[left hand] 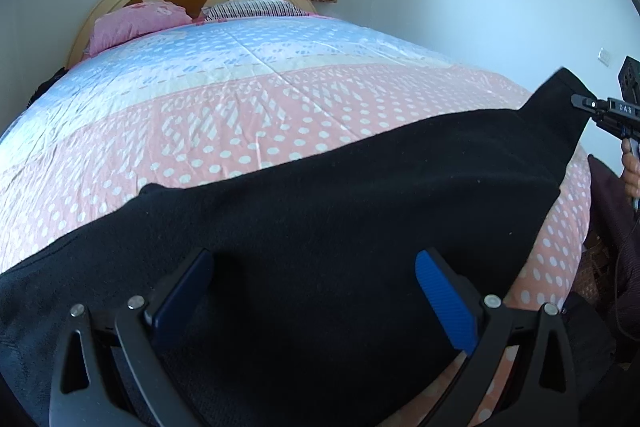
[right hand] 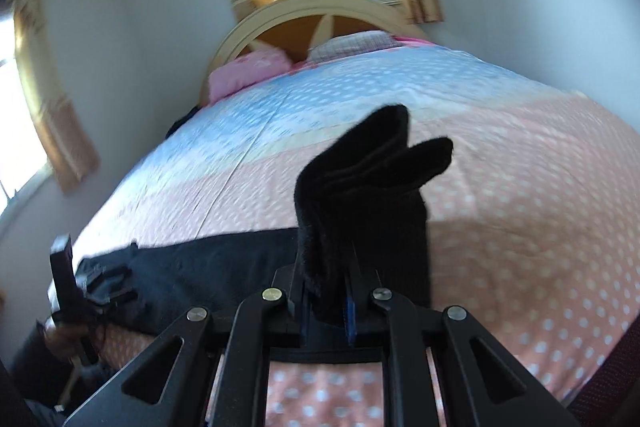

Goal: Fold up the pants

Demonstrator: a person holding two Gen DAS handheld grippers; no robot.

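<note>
- Pants [left hand: 340,195]: soft, limp fleece across the bed [left hand: 240,99]; grab hems.
- Right gripper [right hand: 328,307] clamped on bunched end.
- Left gripper [left hand: 314,291] apart over pants.

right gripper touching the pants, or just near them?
Touching. In the right wrist view the right gripper has its jaws closed on a bunch of the black pants, with fabric sticking up out of them above the bedspread.

White letters "DAS" on the right hand-held gripper [left hand: 580,103]; nothing else readable
</note>
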